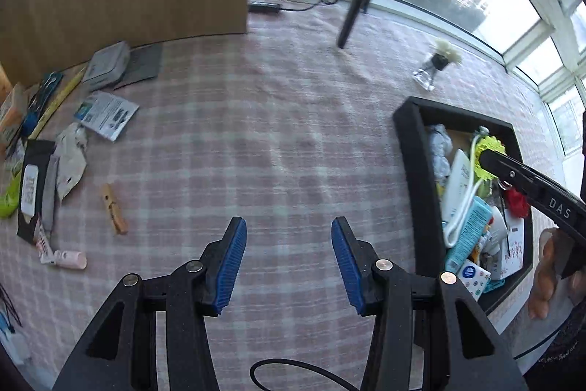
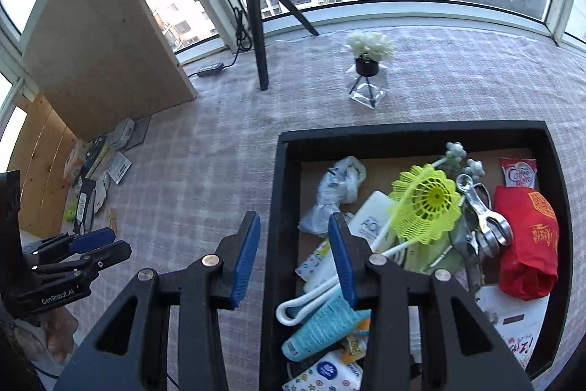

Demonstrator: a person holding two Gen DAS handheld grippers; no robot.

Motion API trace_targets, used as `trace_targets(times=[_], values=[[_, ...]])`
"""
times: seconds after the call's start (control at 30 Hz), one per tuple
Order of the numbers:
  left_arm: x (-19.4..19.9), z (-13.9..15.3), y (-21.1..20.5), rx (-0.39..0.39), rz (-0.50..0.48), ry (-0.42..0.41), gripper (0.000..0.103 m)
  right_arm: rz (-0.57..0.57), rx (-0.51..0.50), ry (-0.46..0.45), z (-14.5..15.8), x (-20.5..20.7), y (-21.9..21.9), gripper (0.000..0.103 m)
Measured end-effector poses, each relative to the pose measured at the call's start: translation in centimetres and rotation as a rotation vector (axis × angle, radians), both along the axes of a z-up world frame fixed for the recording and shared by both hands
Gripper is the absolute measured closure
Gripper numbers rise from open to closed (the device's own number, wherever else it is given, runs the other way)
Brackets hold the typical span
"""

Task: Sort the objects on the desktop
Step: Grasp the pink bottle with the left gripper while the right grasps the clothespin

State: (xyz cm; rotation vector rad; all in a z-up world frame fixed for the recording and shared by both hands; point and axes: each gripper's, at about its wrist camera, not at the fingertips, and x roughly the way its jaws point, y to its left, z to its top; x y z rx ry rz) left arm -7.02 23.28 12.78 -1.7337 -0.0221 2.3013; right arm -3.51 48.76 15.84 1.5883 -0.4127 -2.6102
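While both pairs of fingers stood apart with nothing between them, the left gripper hung over bare plaid surface. A wooden clothespin lay on the cloth just left of its fingers, with a heap of packets farther left. The black tray sat to its right. The right gripper straddled that tray's left wall, its right finger over a white-handled yellow swatter, a teal tube below and a red pouch well right.
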Motion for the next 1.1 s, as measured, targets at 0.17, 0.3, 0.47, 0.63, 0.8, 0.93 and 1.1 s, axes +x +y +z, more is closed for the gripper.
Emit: trace_targets(times=[0.17,0.3,0.47,0.63,0.8,0.93,1.1], values=[[-0.2,-1.9,-8.8,-0.035,0.239,-0.041,0.057,0.159,-0.006,-0.01,-0.9,-2.6,-6.9,0.065],[0.2,-3.7,-15.0,-0.034,0.426,-0.081,0.057,0.294,-0.001,-0.022,-1.7,-4.0,-12.9,0.065],[0.6,-5.6,-20.4,0.007,0.611,-0.124,0.057,0.427,-0.011,-0.041,-2.8,-5.4,-19.6,0.065],[0.7,-7.0,-22.7,0.039,0.699,-0.152,0.057,0.517,-0.031,-0.074,-4.1,-6.5,-25.2,0.065],[0.4,-7.9,-22.8,0.042,0.716,-0.158,0.057,0.567,-0.044,-0.118,-5.8,-7.1,-29.1,0.065],[0.2,-8.6,-22.6,0.045,0.723,-0.167,0.059,0.58,-0.042,-0.147,-7.1,-7.6,-31.3,0.065],[0.7,-9.5,-22.6,0.035,0.717,-0.171,0.061,0.593,-0.022,-0.163,-8.1,-8.3,-33.3,0.065]])
